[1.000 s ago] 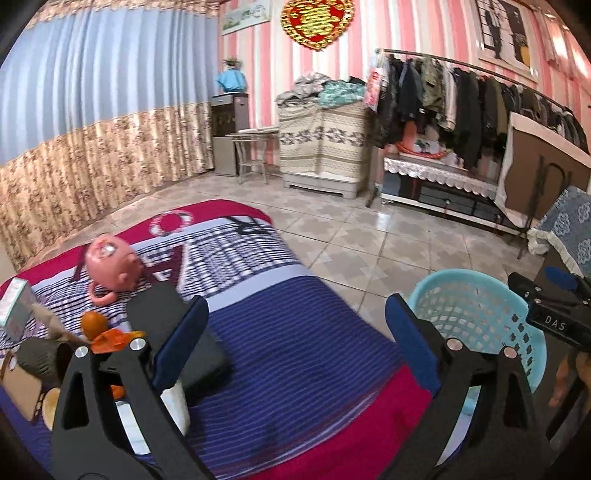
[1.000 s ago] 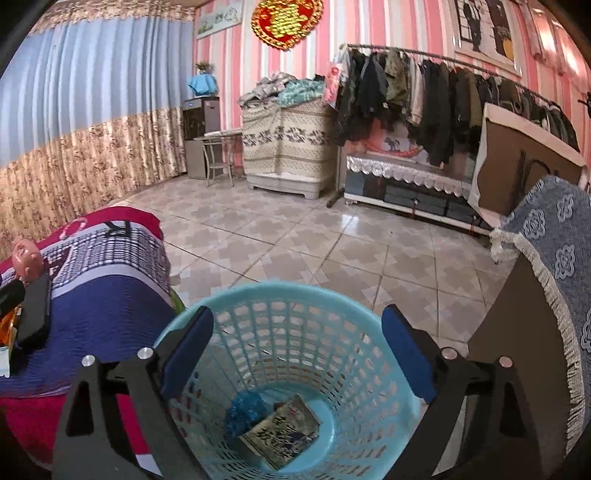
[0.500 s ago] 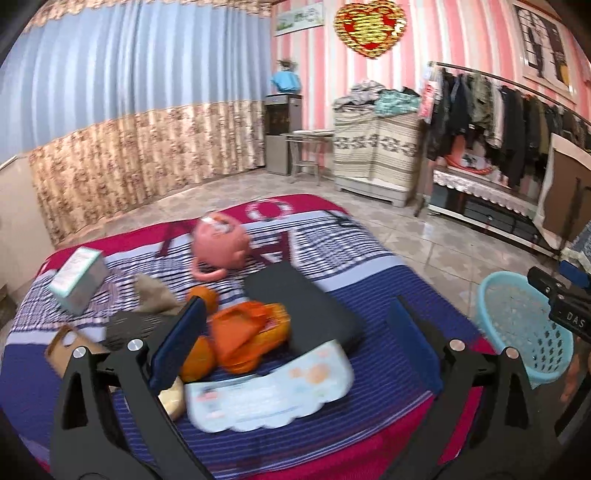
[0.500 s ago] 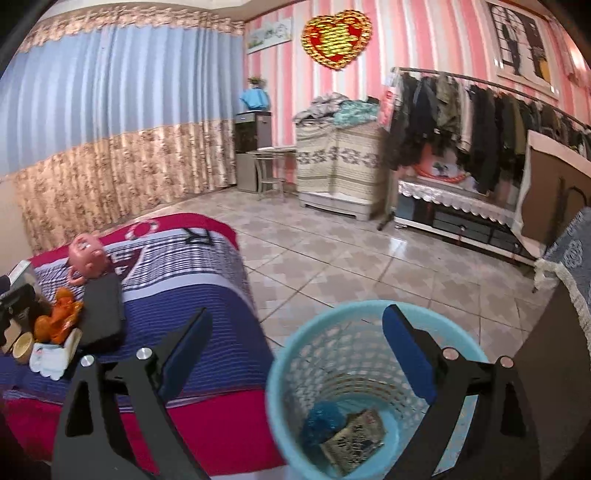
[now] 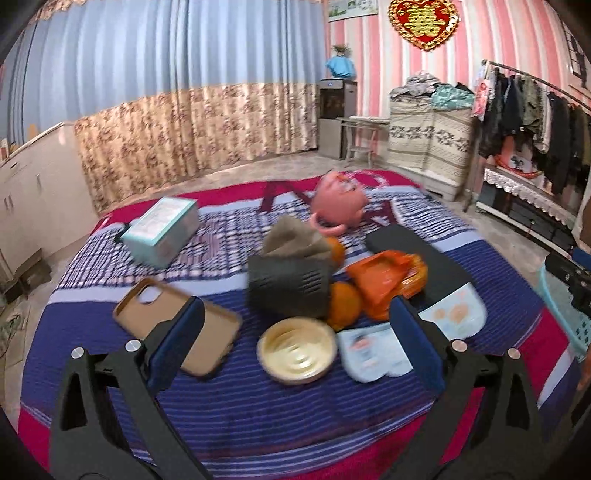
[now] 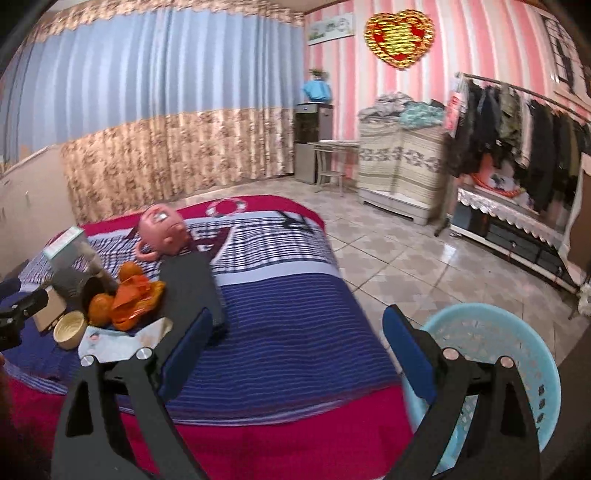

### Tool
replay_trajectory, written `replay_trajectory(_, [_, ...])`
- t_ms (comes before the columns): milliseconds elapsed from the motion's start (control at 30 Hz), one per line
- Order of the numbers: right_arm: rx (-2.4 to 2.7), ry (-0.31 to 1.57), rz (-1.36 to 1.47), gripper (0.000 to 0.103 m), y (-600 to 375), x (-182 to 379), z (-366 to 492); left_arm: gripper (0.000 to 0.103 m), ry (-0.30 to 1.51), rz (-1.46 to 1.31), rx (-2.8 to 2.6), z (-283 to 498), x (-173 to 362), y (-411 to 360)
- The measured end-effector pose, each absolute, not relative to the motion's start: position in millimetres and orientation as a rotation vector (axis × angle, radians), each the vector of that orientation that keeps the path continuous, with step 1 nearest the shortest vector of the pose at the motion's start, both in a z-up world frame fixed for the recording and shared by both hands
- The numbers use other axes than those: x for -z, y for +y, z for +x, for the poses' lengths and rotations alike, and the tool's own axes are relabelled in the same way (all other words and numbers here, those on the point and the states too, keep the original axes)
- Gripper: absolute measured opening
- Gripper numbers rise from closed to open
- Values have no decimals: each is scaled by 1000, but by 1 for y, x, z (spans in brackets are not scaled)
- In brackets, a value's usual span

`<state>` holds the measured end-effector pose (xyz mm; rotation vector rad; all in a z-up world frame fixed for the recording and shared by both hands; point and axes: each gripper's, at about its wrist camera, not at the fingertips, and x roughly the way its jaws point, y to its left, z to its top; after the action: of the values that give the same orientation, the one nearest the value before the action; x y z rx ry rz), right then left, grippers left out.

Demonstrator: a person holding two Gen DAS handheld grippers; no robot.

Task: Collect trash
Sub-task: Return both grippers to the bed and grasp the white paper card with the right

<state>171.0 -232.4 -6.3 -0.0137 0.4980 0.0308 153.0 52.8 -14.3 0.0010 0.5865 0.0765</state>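
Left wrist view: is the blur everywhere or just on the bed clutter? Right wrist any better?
Left wrist: motion smear on the bowl, phone case and grey holder; the left gripper stays crisp. Right wrist: milder smear on the basket; fisheye bends the curtains in both.

Heart-shaped wall ornament (image 5: 423, 23) — gold double-happiness character "囍" (blurred in right view); nothing else legible.

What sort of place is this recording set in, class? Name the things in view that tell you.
Most likely a room in a home, probably a bedroom or living room. A rail of hanging clothes lines the pink striped wall, long curtains cover another wall, and household clutter sits on a striped blanket on the tiled floor.
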Motion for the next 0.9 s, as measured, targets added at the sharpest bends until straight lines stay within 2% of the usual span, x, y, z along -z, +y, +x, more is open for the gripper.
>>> replay_trajectory(400, [-152, 582, -99, 91, -173, 29, 186, 97, 646, -6, -131, 147, 43, 89])
replay_trajectory(633, [-218, 658, -55, 90, -156, 46, 196, 97, 648, -9, -122, 147, 47, 90])
replay_trajectory(700, [-249, 683, -41, 80, -153, 51, 199, 97, 651, -6, -120, 147, 48, 89])
replay_trajectory(767, [-290, 716, -23, 54, -150, 55, 202, 97, 656, -10, -120, 148, 49, 88])
replay_trajectory(800, [-307, 726, -12, 49, -148, 57, 203, 97, 658, -11, -120, 148, 49, 88])
replay_trajectory(867, [-339, 735, 8, 31, -146, 59, 203, 97, 662, -11, -118, 148, 50, 88])
replay_trajectory(900, [-356, 735, 15, 28, -146, 58, 202, 97, 663, -8, -117, 148, 50, 87])
